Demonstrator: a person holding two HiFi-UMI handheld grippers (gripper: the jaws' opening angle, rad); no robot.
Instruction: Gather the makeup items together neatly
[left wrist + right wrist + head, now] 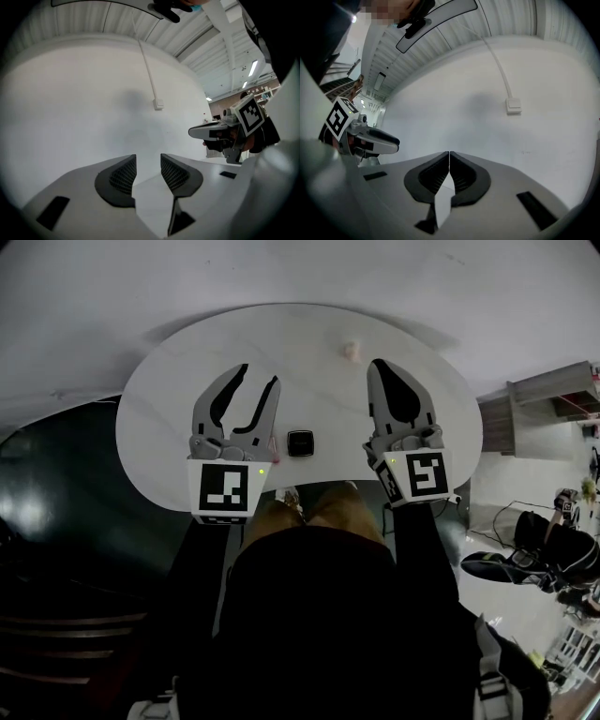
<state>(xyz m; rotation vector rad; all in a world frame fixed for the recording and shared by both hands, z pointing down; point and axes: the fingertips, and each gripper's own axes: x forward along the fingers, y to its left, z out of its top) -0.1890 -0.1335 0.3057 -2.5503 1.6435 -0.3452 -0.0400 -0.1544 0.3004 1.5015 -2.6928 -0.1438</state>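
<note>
In the head view a small black square compact (300, 442) lies near the front edge of the white oval table (169, 390). A small pale pink item (351, 350) sits toward the far edge. My left gripper (260, 374) is held up over the table's left half, open, with nothing between its fingers (148, 161). My right gripper (382, 364) hovers over the right half, shut and empty (449, 154). Both gripper views face a white wall, so neither shows the makeup items. Each gripper appears at the side of the other's view.
A wall socket with a cable (513, 106) is on the white wall ahead. Shelving (548, 395) and dark bags (539, 554) stand on the floor at the right. A dark area (56, 484) lies left of the table. The person's knees (319, 507) are at the table's front edge.
</note>
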